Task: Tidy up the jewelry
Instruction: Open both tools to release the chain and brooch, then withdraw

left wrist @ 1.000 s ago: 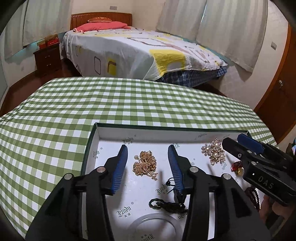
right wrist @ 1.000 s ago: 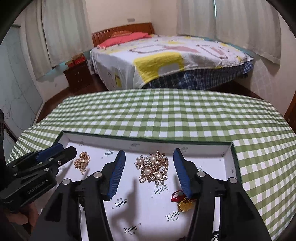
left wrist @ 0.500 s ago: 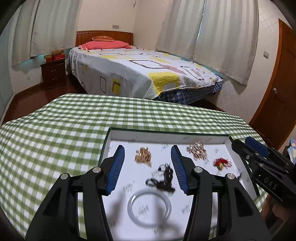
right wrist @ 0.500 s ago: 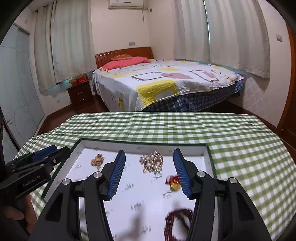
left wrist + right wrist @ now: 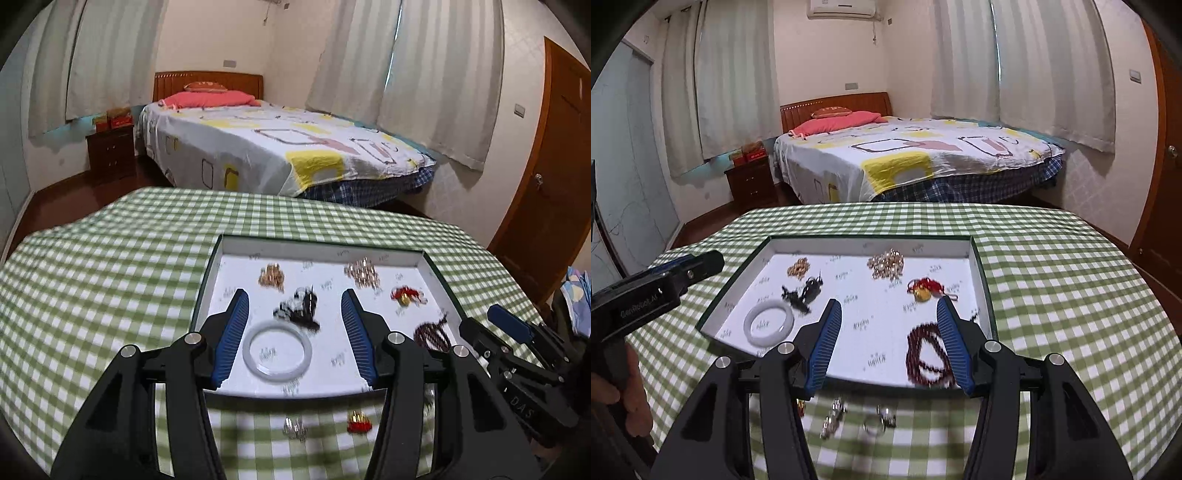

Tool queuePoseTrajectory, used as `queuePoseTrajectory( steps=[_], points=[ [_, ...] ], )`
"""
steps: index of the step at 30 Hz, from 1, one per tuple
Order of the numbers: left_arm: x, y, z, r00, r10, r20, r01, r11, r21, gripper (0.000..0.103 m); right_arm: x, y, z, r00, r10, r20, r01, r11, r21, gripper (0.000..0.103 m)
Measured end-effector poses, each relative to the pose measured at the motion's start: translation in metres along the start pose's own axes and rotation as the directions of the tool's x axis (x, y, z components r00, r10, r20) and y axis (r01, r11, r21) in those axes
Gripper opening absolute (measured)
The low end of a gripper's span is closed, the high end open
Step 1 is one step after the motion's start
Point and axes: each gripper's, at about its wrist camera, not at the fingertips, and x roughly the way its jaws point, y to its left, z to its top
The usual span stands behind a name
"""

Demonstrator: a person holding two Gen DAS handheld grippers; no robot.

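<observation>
A white-lined tray (image 5: 321, 244) (image 5: 871, 240) with a dark green rim lies on the checked cloth. In it are a gold cluster (image 5: 272, 277), a pearl brooch (image 5: 361, 272), a black piece (image 5: 299, 308), a white bangle (image 5: 277, 350), a red-and-gold charm (image 5: 406, 295) and a dark red bead bracelet (image 5: 925, 358). Small silver pieces (image 5: 833, 413) and a red-and-gold piece (image 5: 357, 422) lie on the cloth in front of the tray. My left gripper (image 5: 294, 297) hangs open and empty above the tray's near left part. My right gripper (image 5: 890, 302) is open and empty above its near right part.
The green-checked table (image 5: 110, 280) extends left of and beyond the tray. Past it stand a bed (image 5: 280, 147) and a nightstand (image 5: 110, 151). A wooden door (image 5: 550, 177) is at the right. A hand (image 5: 613, 387) holds the left gripper's handle.
Both grippers have pulled back and risen from close over the jewelry. The whole tray and the loose pieces on the cloth in front of it have come into view. The left jaws stand slightly wider.
</observation>
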Motion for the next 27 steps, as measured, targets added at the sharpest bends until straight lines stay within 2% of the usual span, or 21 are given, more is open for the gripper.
queuePoseTrajectory(
  steps=[6,14,27],
  points=[
    [-0.013,0.003,-0.024,0.999,0.011,-0.038,-0.012,1.000,-0.027,0.051,-0.011,0.004,-0.015,1.000,0.004,-0.010,-0.004,1.000,-0.010,0.053],
    [-0.022,-0.006,-0.049,0.998,0.006,-0.063,-0.006,1.000,-0.006,0.051,-0.011,0.012,-0.042,0.999,0.013,-0.050,-0.013,1.000,-0.017,0.052],
    [-0.013,0.000,-0.066,0.995,0.034,-0.098,-0.034,0.999,0.007,0.051,0.003,0.009,-0.057,0.995,-0.008,-0.100,0.006,1.000,-0.021,0.050]
  ],
)
